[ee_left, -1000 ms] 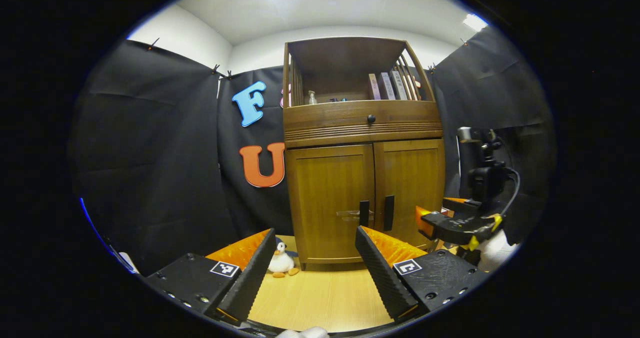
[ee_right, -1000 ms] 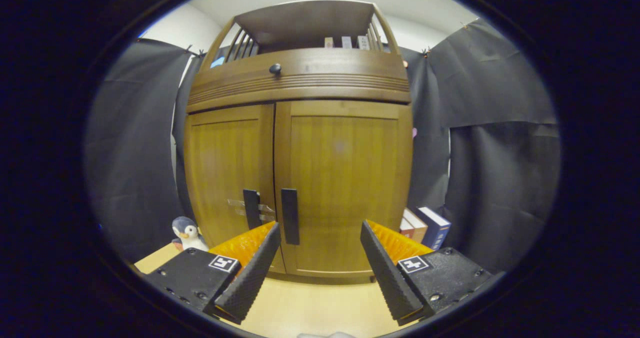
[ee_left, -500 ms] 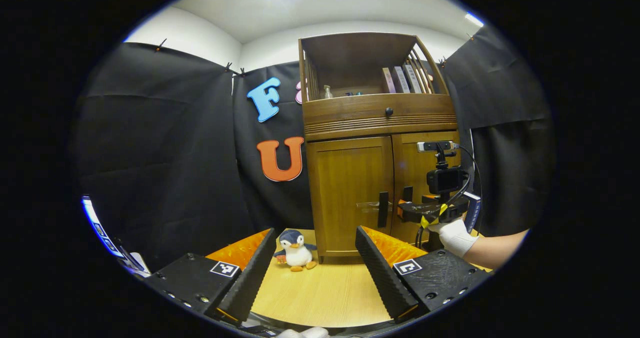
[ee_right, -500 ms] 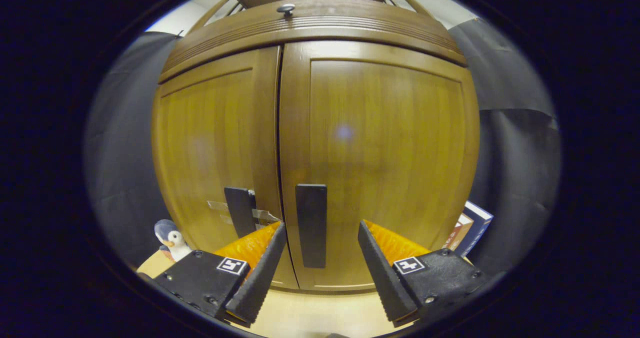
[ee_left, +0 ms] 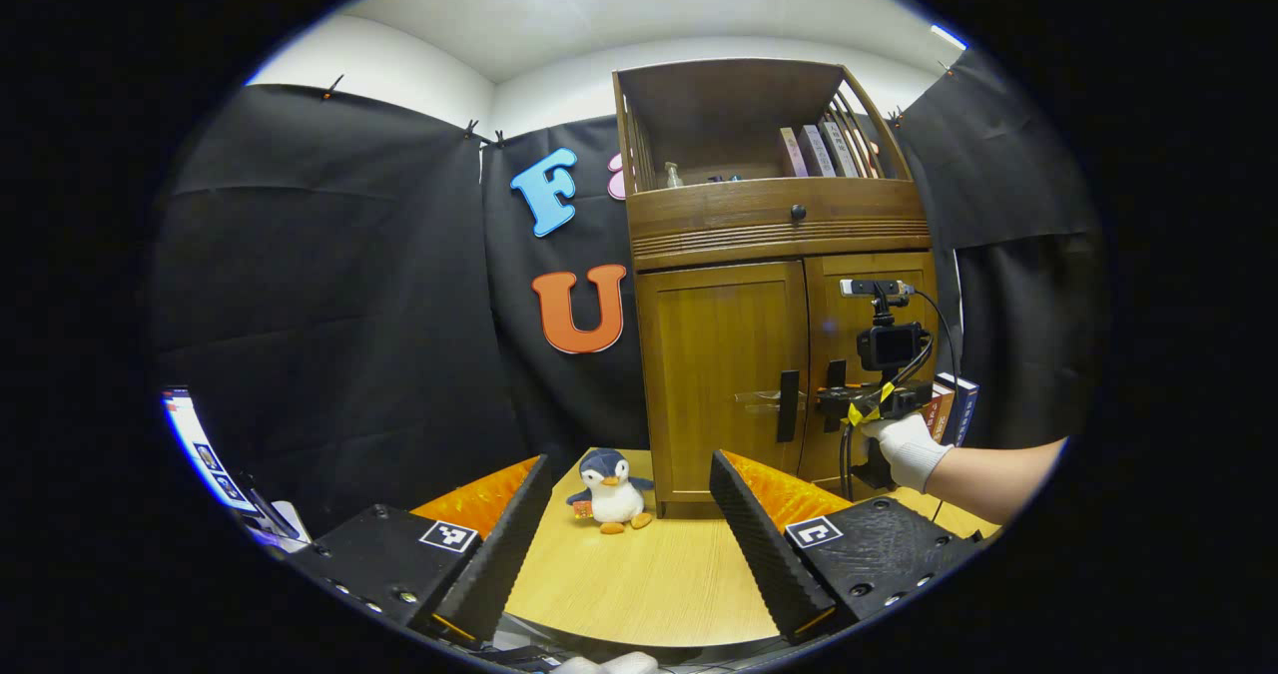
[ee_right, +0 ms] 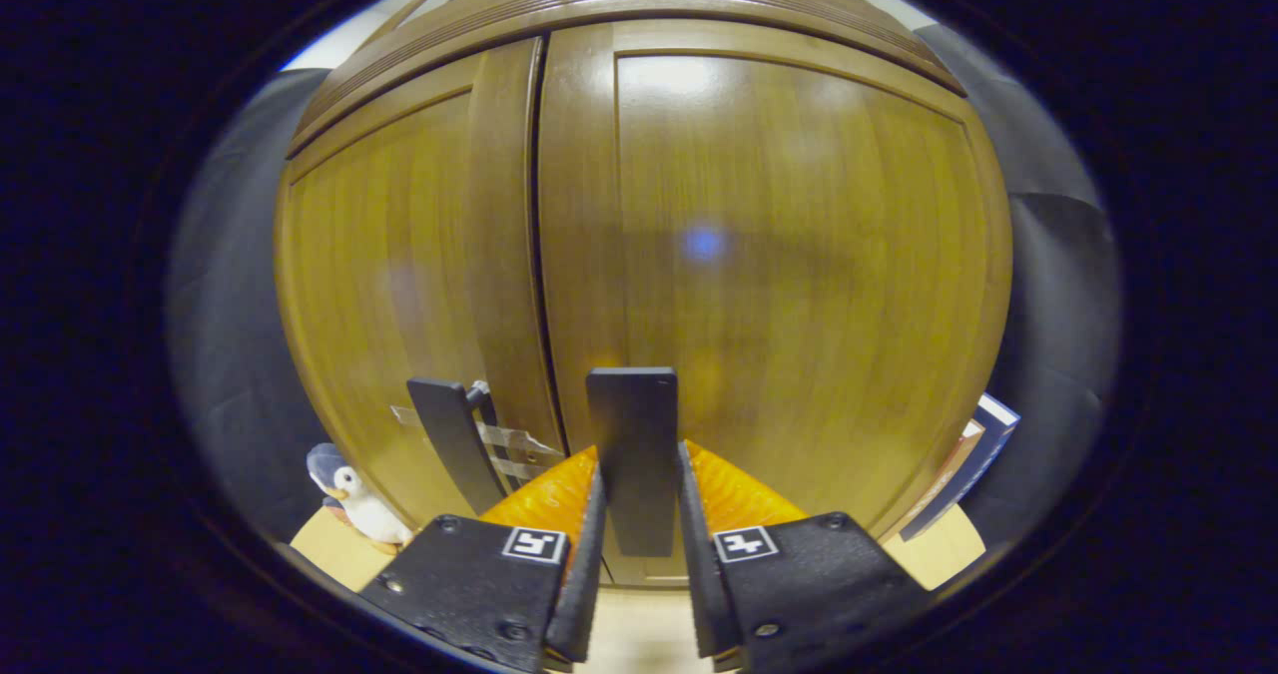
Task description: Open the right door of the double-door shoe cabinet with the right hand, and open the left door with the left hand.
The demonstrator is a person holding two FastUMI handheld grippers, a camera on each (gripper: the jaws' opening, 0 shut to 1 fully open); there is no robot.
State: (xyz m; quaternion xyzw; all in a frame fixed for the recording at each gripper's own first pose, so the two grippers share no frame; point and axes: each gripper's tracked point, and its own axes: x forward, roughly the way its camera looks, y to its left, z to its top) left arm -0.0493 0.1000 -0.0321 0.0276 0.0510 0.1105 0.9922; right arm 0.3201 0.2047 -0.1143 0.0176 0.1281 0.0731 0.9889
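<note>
Claw on the right hand (ee_right: 639, 564) has its two ribbed black fingers closed in on the flat black upright handle (ee_right: 632, 459) of the brown wooden shoe cabinet's right door (ee_right: 769, 275), one finger against each long edge, low on the bar. That handle runs vertically and sits at the door's inner edge, just right of the seam with the left door (ee_right: 399, 295); so, as I judge it, the pull must come straight back toward the person and then swing rightward away from the seam. Both doors are shut. Left claw (ee_left: 629, 544) hangs with fingers wide apart and nothing between them, well back from the cabinet over the pale wooden table (ee_left: 649, 584). From it the left door's black handle (ee_left: 788, 406) lies ahead and right, also upright.
</note>
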